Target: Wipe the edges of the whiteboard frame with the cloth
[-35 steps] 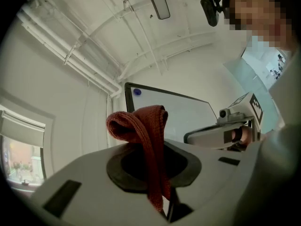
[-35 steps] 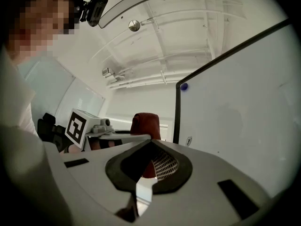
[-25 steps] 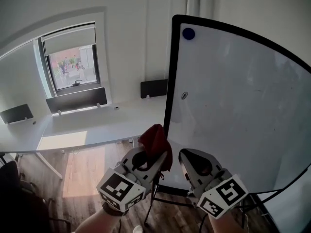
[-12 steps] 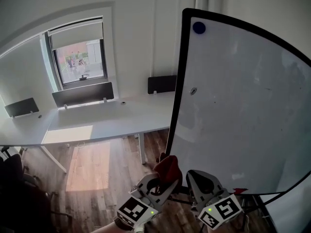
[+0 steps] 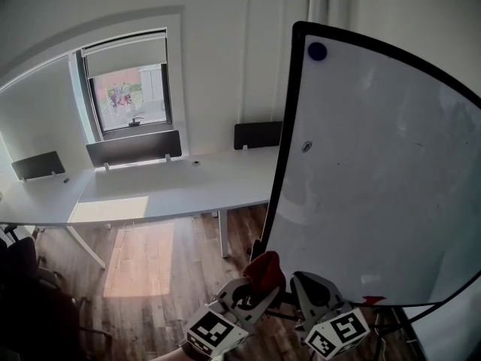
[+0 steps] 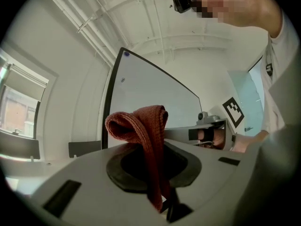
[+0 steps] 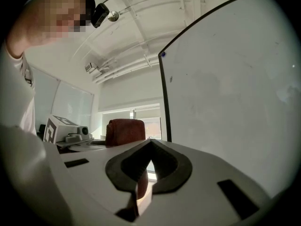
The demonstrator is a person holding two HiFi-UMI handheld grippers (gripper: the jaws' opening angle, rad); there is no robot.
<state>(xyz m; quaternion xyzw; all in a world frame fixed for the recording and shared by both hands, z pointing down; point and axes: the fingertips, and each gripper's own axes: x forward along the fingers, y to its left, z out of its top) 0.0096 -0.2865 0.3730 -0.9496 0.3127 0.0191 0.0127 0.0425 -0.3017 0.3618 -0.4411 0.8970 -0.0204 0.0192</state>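
Observation:
The whiteboard point(image 5: 376, 171) stands at the right, its black frame's left edge point(image 5: 284, 149) running down toward my grippers. In my left gripper point(image 5: 255, 292) is the red cloth point(image 5: 264, 269), bunched above the jaws at the lower end of that left edge. The left gripper view shows the cloth point(image 6: 141, 121) folded over and pinched in the left gripper point(image 6: 153, 145), with the board point(image 6: 150, 102) behind it. My right gripper point(image 5: 310, 288) sits just right of it, shut with nothing in it, below the board's bottom edge. From the right gripper point(image 7: 150, 142) I see the cloth point(image 7: 124, 132) to its left.
A long white desk point(image 5: 150, 194) runs along the wall under a window point(image 5: 128, 89), with dark panels point(image 5: 135, 147) on it. A blue magnet point(image 5: 317, 51) sits at the board's top left. Wooden floor point(image 5: 143, 277) lies below, and a dark chair point(image 5: 22, 292) is at the lower left.
Both grippers and the cloth have dropped lower in the head view, down along the frame's left edge toward its bottom corner. The jaws kept their states.

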